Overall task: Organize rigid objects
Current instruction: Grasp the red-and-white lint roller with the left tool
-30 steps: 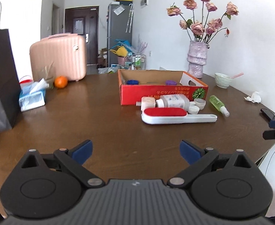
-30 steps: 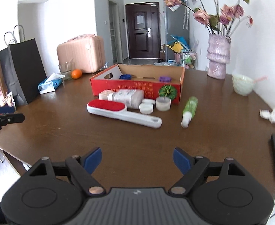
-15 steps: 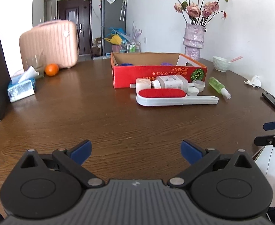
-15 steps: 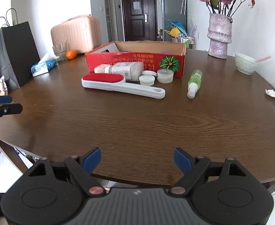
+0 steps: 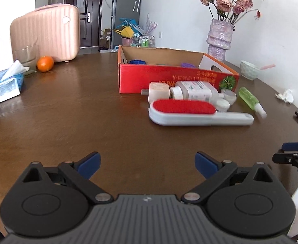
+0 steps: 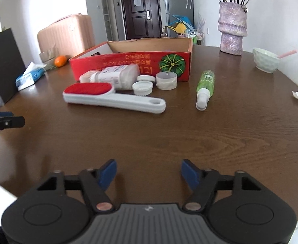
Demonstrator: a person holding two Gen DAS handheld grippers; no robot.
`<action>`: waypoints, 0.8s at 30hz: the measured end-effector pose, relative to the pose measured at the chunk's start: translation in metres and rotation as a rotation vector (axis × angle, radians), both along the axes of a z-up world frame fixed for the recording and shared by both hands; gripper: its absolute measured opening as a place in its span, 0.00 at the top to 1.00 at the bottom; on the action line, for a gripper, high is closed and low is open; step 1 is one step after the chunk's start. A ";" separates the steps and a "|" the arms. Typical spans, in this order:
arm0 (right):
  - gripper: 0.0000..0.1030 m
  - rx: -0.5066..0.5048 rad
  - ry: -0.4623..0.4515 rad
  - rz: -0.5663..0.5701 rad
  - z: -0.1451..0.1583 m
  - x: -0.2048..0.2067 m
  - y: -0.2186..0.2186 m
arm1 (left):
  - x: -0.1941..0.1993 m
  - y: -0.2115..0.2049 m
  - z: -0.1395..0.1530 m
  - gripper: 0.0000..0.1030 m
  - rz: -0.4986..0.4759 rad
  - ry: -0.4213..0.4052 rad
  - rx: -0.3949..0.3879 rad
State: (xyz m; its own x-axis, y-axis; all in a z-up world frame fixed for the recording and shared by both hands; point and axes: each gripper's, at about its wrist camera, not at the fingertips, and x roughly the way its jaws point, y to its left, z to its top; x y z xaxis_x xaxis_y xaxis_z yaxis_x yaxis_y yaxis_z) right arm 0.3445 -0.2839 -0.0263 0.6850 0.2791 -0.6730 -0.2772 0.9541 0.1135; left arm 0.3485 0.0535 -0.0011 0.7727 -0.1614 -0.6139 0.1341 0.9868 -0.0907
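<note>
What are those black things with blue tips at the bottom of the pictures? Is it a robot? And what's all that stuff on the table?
It is not a robot. A person holds one grabbing tool in each hand, and each tool carries a camera looking forward along its two blue-tipped fingers. One picture comes from the left tool, the other from the right tool. Both are open and hold nothing; the right one's jaws have just been closing a little, with nothing between them. On the brown table lie a lint brush with a red pad, a white bottle on its side, some small white lids, and a green spray bottle. Behind them stands a red cardboard box, likely where the things will go.
</note>
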 end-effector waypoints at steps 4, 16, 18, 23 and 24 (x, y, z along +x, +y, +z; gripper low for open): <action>0.50 0.043 0.014 -0.022 0.002 0.029 -0.005 | 0.038 0.001 0.000 0.17 0.005 0.021 -0.072; 0.75 0.206 0.037 -0.094 0.001 0.105 -0.016 | 0.115 0.005 -0.018 0.34 -0.011 0.113 -0.227; 0.76 0.197 0.034 -0.094 0.000 0.111 -0.015 | 0.119 0.007 -0.019 0.35 -0.019 0.120 -0.249; 0.82 0.180 0.055 -0.077 -0.001 0.123 -0.010 | 0.126 0.012 -0.024 0.43 -0.028 0.140 -0.332; 0.82 0.175 0.057 -0.080 -0.002 0.124 -0.010 | 0.126 0.014 -0.025 0.44 -0.026 0.143 -0.346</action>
